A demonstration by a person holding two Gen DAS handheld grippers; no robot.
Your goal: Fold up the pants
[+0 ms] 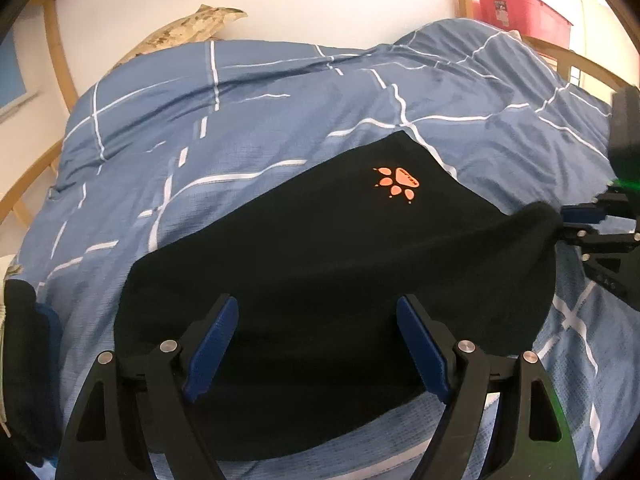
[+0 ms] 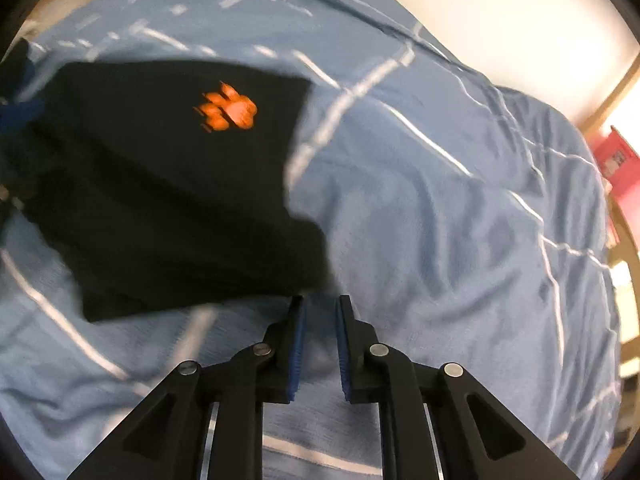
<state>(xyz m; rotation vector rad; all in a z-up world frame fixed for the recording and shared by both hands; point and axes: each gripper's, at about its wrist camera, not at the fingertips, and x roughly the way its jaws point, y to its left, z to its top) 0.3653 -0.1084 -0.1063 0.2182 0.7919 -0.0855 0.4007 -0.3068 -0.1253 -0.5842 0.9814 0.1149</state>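
Black pants (image 1: 340,264) with an orange paw logo (image 1: 398,184) lie folded into a broad rectangle on a blue checked duvet (image 1: 200,120). My left gripper (image 1: 316,300) hangs open over the pants' near edge, its blue pads wide apart and touching nothing. At the right edge of this view my right gripper (image 1: 576,216) sits beside a slightly raised corner of the pants. The right wrist view is blurred. There the pants (image 2: 168,200) lie ahead and to the left. My right gripper (image 2: 321,299) is shut to a thin slit at their near corner, with only duvet (image 2: 440,200) showing in the slit.
A wooden bed frame (image 1: 60,52) curves round the duvet. A red bin (image 1: 520,12) stands beyond the far right corner. A tan camouflage cloth (image 1: 188,32) lies against the wall. Dark clothes (image 1: 24,340) are piled at the left edge.
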